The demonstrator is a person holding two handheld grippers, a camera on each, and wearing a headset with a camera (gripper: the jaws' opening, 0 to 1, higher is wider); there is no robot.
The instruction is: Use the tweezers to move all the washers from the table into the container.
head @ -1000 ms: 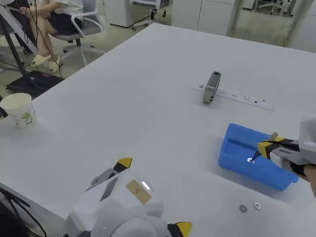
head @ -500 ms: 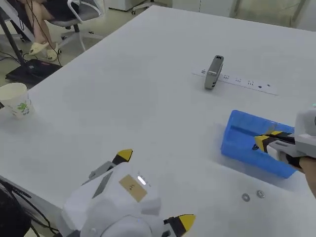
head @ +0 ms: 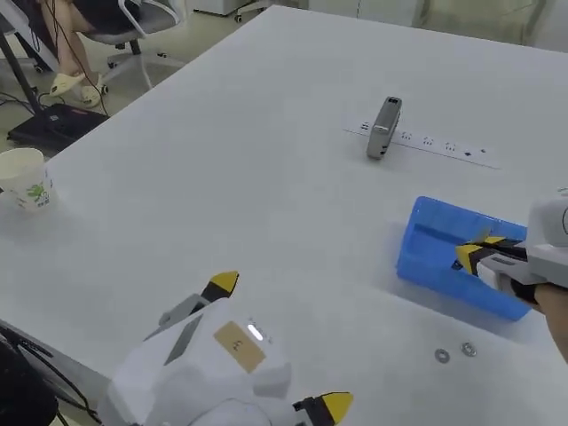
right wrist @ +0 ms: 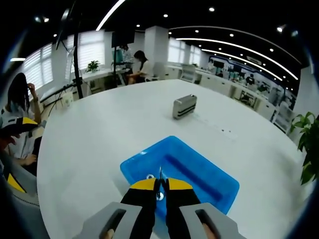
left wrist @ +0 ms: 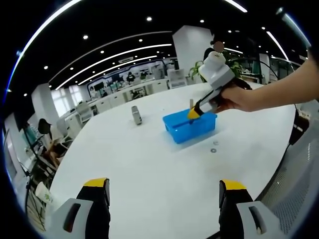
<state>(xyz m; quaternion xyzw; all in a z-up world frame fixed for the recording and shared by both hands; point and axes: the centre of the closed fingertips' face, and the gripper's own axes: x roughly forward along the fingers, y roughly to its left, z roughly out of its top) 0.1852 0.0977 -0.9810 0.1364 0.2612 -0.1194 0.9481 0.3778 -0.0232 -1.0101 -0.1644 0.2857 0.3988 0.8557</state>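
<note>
The right claw (right wrist: pixel 160 183) is seen pressed narrow, its yellow-tipped jaws clamped on the thin tweezers (right wrist: pixel 160 172), whose tips project forward from between them. In the right gripper view the tweezers are held above the floor of the blue container (right wrist: pixel 204 175). A small pale ring (right wrist: pixel 149 177), seemingly a washer, is seen lying inside the container just beside the tweezer tips. Whether anything is pinched in the tweezers cannot be told.

In the head view the right claw (head: pixel 468 256) is held over the container (head: pixel 435 244) at the right of the white bench (head: pixel 231 177). Two washers (head: pixel 455 353) are seen lying side by side on the bench, outside the container and near its front wall.

The left claw (head: pixel 279 344) is held low at the near edge of the bench, well apart from the container. In the left gripper view the left claw (left wrist: pixel 164 184) is spread wide, with nothing between the jaws.

Farther back, a power strip (head: pixel 444 148) lies on the bench with a grey block (head: pixel 382 130) on its left end. A paper cup (head: pixel 22 177) stands near the left edge.
</note>
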